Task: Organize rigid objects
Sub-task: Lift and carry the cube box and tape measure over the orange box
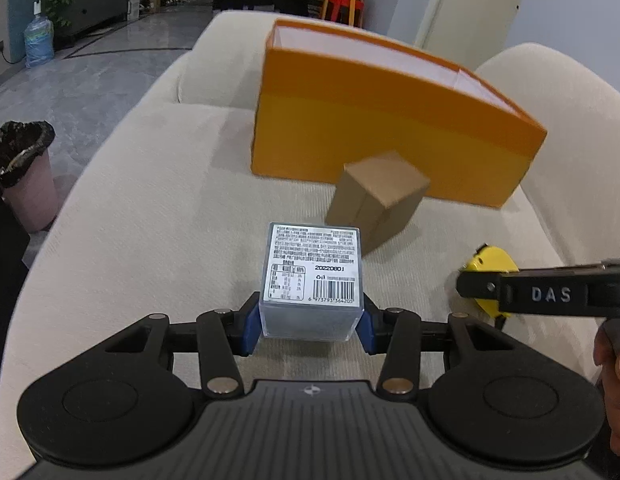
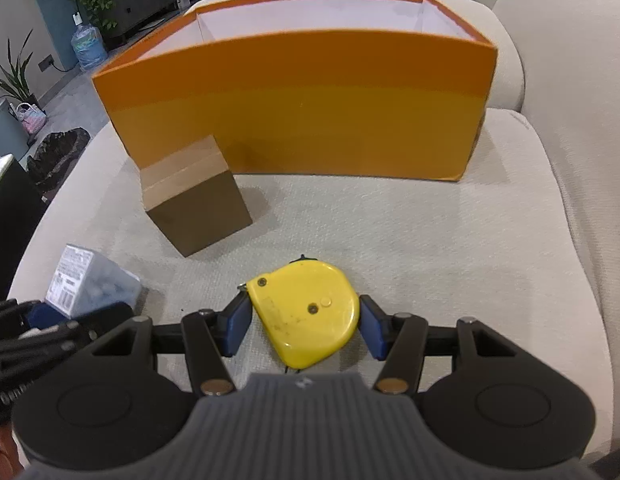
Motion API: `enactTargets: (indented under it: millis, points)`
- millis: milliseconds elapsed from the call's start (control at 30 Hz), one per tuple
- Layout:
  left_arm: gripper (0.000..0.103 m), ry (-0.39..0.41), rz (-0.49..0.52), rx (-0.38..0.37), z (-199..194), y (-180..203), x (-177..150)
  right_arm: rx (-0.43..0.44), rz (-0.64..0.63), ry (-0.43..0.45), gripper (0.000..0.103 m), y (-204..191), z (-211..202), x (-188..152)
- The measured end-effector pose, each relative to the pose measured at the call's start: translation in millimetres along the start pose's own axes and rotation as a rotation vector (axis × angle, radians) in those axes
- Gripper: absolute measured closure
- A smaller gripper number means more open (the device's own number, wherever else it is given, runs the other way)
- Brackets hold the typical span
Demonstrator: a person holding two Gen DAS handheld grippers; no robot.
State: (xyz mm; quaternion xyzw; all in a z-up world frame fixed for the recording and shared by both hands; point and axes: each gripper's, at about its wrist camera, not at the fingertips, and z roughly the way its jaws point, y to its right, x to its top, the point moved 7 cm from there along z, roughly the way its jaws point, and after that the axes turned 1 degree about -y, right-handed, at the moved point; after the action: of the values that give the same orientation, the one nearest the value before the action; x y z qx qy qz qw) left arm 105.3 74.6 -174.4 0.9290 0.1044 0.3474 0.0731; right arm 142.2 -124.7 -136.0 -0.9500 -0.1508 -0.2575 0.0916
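Beige fabric sofa seat (image 2: 390, 232) underneath everything, grey tiled floor beyond, with a blue water bottle (image 1: 39, 40), potted plants and a bin lined with a black bag (image 1: 24, 168) off its left edge.

Toward the back of the seat: a large open orange cardboard box with a white interior (image 2: 302, 108), empty as far as can be seen. Just in front of its left part: a small brown cardboard box (image 2: 194, 196), tilted, corner very near the orange wall; touching or not, cannot tell. Directly between the held things and the orange box.

Near the front edge, left: a clear plastic cube box with a white barcode label (image 1: 312, 280), clamped at its 2 sides by the blue pads (image 1: 250, 328) of the left gripper (image 1: 310, 330), pitched downward.

To its right: a flat yellow plastic tape measure (image 2: 306, 312), between the blue pads (image 2: 238, 324) of the right gripper (image 2: 306, 326), also angled down; both pads against its edges, grasping it. Whether lifted off the cushion, cannot tell.

Part of a hand (image 1: 614, 380) at the right edge of the left wrist view.
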Motion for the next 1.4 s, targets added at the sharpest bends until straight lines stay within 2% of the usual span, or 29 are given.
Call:
enactTargets:
  millis: [300,567,867,1133,1400]
  points:
    - [0.05,0.076,0.052,-0.022,-32,13,39,0.005,-0.014,0.074,0.046,1,-40,24]
    - [0.05,0.169,0.156,-0.043,-68,39,101,0.013,-0.054,0.179,0.046,-3,-93,64]
    - [0.05,0.235,0.26,-0.081,-95,74,159,0.007,-0.131,0.297,0.046,-3,-152,115]
    - [0.05,0.226,0.287,-0.124,-71,84,189,-0.005,-0.181,0.341,0.046,-3,-167,157]
    - [0.05,0.172,0.283,-0.13,-29,85,195,-0.019,-0.205,0.303,0.046,5,-131,179]
